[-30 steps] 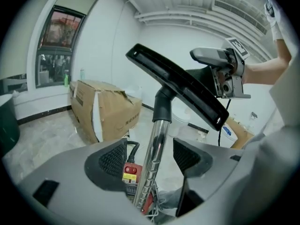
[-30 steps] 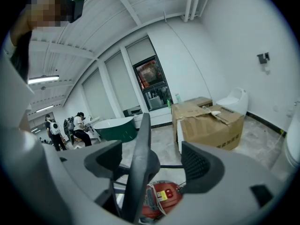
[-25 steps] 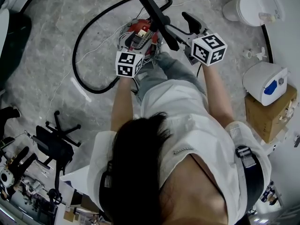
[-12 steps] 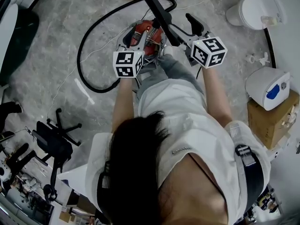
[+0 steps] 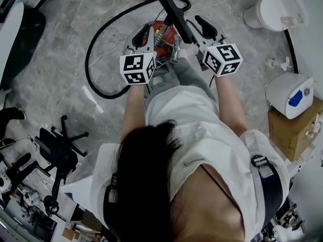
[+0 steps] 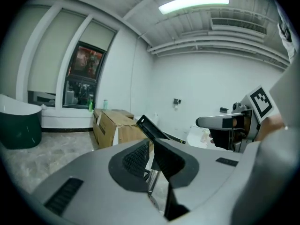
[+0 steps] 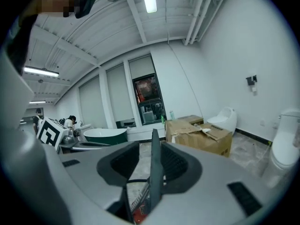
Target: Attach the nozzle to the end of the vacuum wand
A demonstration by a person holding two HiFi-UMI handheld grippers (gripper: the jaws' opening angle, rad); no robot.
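A long black nozzle slants above the red vacuum body on the floor. It also shows in the left gripper view as the nozzle, with its open end up and to the left. My left gripper is closing, and its pads touch both sides of a thin chrome wand. My right gripper is closing too. There the nozzle stands edge-on between the jaws, close to the right pad, with a gap on the left.
A black hose loops on the marble floor left of the vacuum. A toilet stands at the back right. A white appliance sits on a cardboard box to the right. An office chair base is at the left.
Both grippers' jaws have narrowed from wide open. The left gripper has lifted, and its fingers now show over the red vacuum. The right gripper has shifted slightly in beside the nozzle.
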